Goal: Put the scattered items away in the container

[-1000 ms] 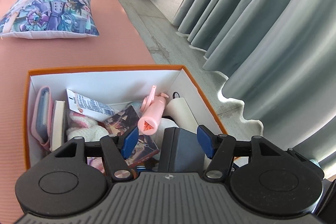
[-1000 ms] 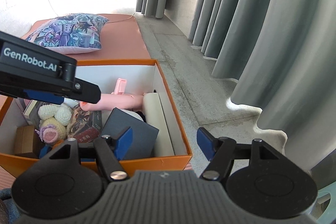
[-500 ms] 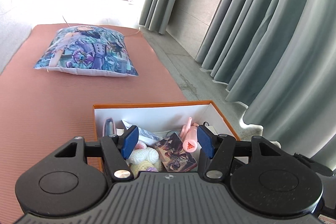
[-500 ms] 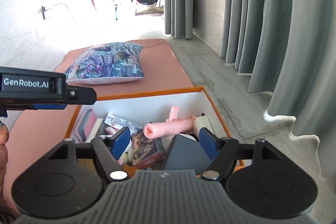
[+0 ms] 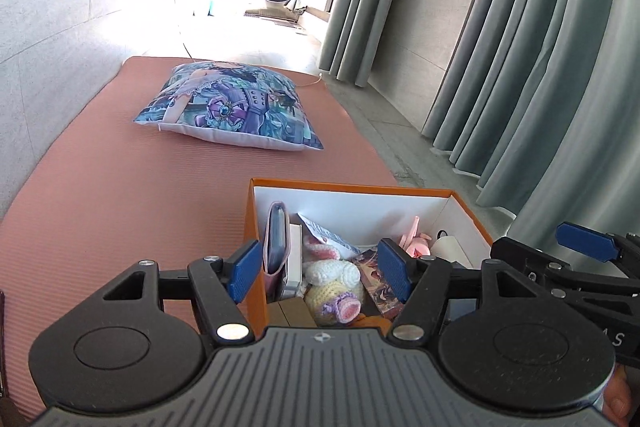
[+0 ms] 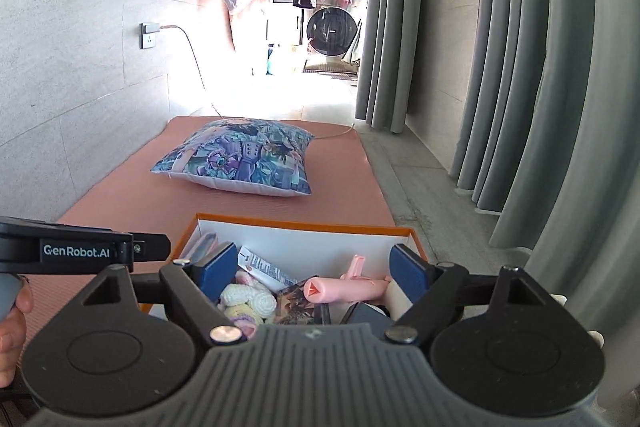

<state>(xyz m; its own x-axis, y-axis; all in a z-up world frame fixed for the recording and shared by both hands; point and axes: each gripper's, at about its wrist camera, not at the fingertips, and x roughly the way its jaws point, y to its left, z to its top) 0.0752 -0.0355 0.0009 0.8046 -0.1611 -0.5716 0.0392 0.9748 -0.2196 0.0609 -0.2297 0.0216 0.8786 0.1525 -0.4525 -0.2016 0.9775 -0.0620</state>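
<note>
An orange box (image 5: 348, 185) with white inner walls sits on the pink mat (image 5: 120, 195); it also shows in the right wrist view (image 6: 304, 221). It holds a crocheted toy (image 5: 332, 273), a pink hair dryer (image 6: 348, 287), a pink case (image 5: 276, 243), a card pack (image 6: 262, 267) and a dark box (image 6: 360, 311). My left gripper (image 5: 322, 269) is open and empty, above the box's near left corner. My right gripper (image 6: 314, 267) is open and empty, above the box's near edge.
A printed pillow (image 5: 232, 107) lies farther along the mat, also in the right wrist view (image 6: 240, 157). Grey curtains (image 5: 520, 47) hang on the right beside bare concrete floor (image 6: 424, 195). A wall (image 6: 80, 67) with a socket and cable runs on the left. A washing machine (image 6: 330, 31) stands far back.
Both grippers have pulled back and tilted up from the box, so the box now sits low and small in both views. The left gripper has shifted left. Both stay open and empty.
</note>
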